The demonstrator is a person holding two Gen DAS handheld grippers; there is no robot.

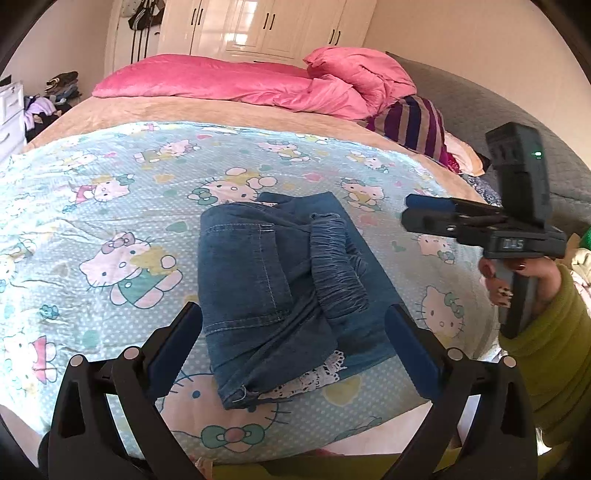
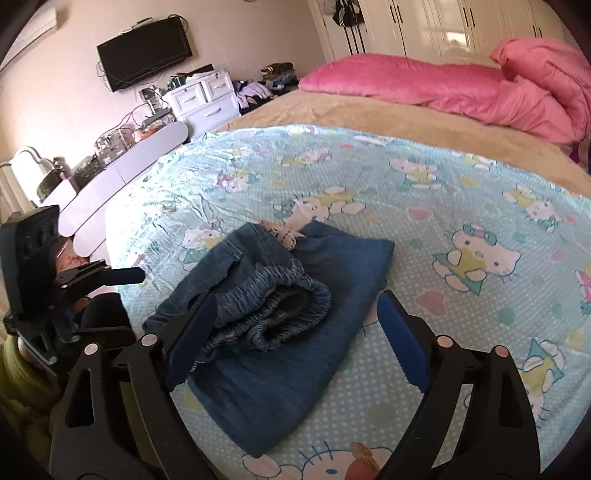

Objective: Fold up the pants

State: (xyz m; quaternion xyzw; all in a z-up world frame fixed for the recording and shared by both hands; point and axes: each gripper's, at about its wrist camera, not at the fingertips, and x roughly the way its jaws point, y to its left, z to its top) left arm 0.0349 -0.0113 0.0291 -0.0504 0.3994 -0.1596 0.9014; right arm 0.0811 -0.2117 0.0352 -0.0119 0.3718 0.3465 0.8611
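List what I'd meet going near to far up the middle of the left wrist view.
Folded blue denim pants with white lace trim → light blue cartoon-cat sheet → tan blanket → long pink pillow → glossy white wardrobe doors.

A wide bed (image 2: 332, 110) with pink duvet (image 1: 332, 88), white glossy wardrobes (image 1: 258, 26) behind, a wall television (image 2: 144, 51), a white drawer unit (image 2: 207, 98).

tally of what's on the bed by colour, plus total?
Blue: 1, folded jeans
Pink: 2, long pillow and bunched duvet
Light blue cartoon print: 1, sheet
Striped purple: 1, cloth
Total: 5
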